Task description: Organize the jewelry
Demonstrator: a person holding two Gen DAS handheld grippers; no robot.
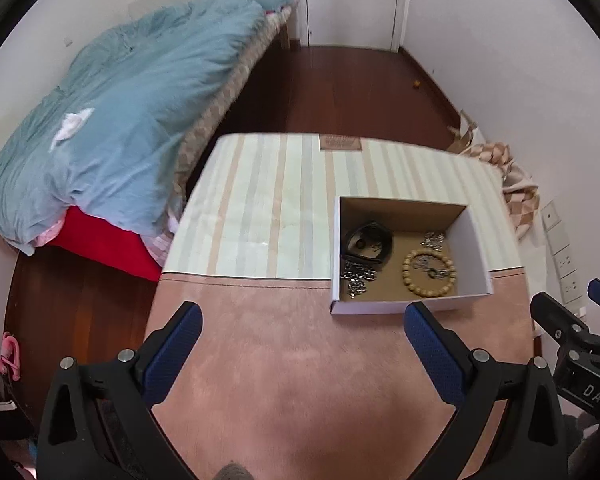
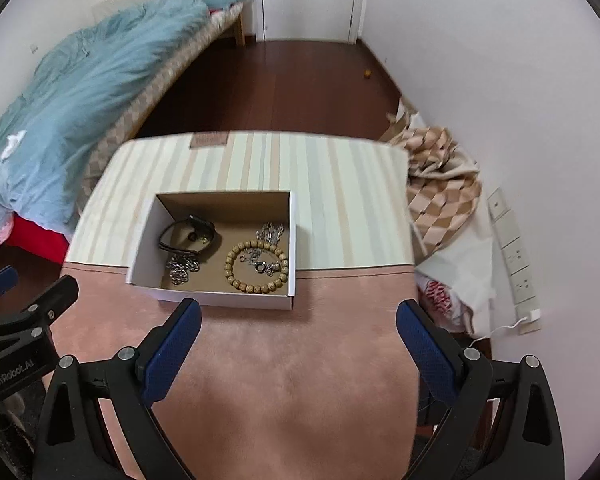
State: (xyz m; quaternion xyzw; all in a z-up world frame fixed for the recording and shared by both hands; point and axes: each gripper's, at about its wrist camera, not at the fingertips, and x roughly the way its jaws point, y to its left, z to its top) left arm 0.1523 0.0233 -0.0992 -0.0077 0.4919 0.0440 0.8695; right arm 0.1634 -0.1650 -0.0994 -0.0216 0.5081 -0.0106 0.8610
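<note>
Lying with its long side across the table (image 2: 260, 360), the open cardboard box (image 2: 220, 296) is holding one wooden bead bracelet (image 2: 256, 266), one black watch (image 2: 190, 234) and three silver chain pieces (image 2: 182, 268); the left gripper (image 1: 302, 330) and right gripper (image 2: 298, 326) are both hovering with fingers spread wide, holding nothing.

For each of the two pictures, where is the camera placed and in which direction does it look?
Left wrist: on the left tongs, facing forward and down over the table; the box sits to the right, with the right tongs at the right edge.
Right wrist: on the right tongs, same direction; the box sits left of centre, with the left tongs at the left edge.
Shared: box, bead bracelet, bed, door.
</note>
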